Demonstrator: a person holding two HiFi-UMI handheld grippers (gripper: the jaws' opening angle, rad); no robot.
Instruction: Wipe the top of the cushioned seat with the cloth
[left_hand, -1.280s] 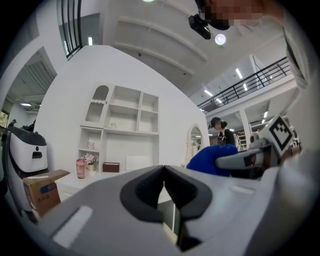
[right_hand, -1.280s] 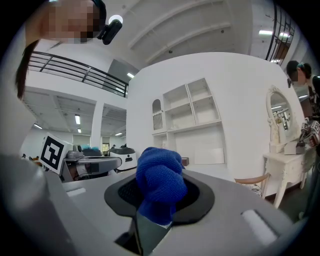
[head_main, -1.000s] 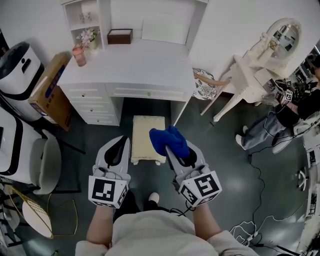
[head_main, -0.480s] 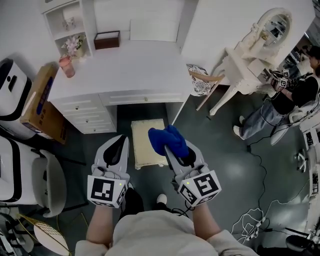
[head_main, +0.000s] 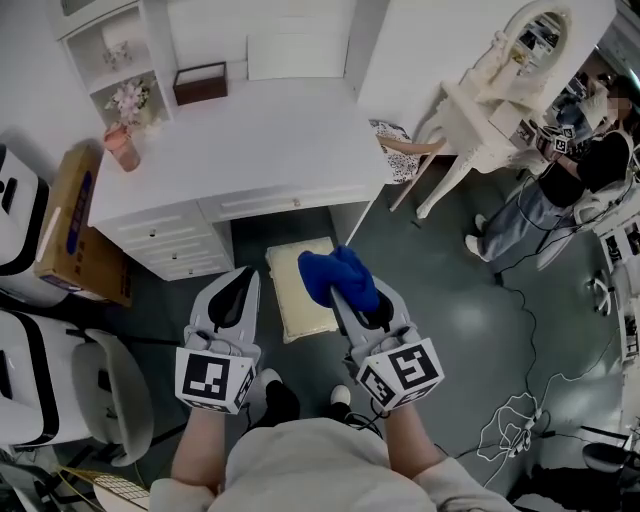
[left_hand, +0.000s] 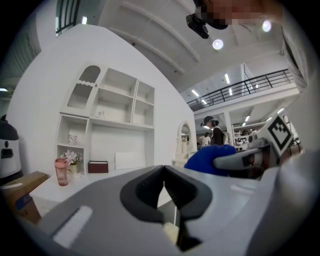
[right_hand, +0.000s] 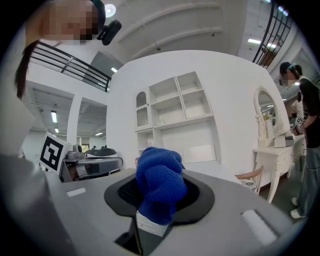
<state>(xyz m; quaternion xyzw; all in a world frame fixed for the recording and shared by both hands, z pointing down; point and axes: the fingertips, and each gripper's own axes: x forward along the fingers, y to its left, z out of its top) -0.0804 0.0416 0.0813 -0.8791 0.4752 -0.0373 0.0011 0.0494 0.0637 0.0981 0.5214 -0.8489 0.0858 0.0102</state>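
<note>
As right gripper grips cloth, seat by desk

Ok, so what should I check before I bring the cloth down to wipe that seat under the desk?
1. Cloth gripped firmly: ok. The right tool is shut on it, with a bunched end sticking out past the tips.
2. Left tool free: ok. Its jaws are together with nothing between them.
3. Seat top free of objects: ok for the part that shows. The cloth hides one corner in the head view.
4. Cloth in contact with the seat: not ok. Both tools point level at the shelves, well above it.
5. Seat's far end clear of the desk: cannot tell.
</note>
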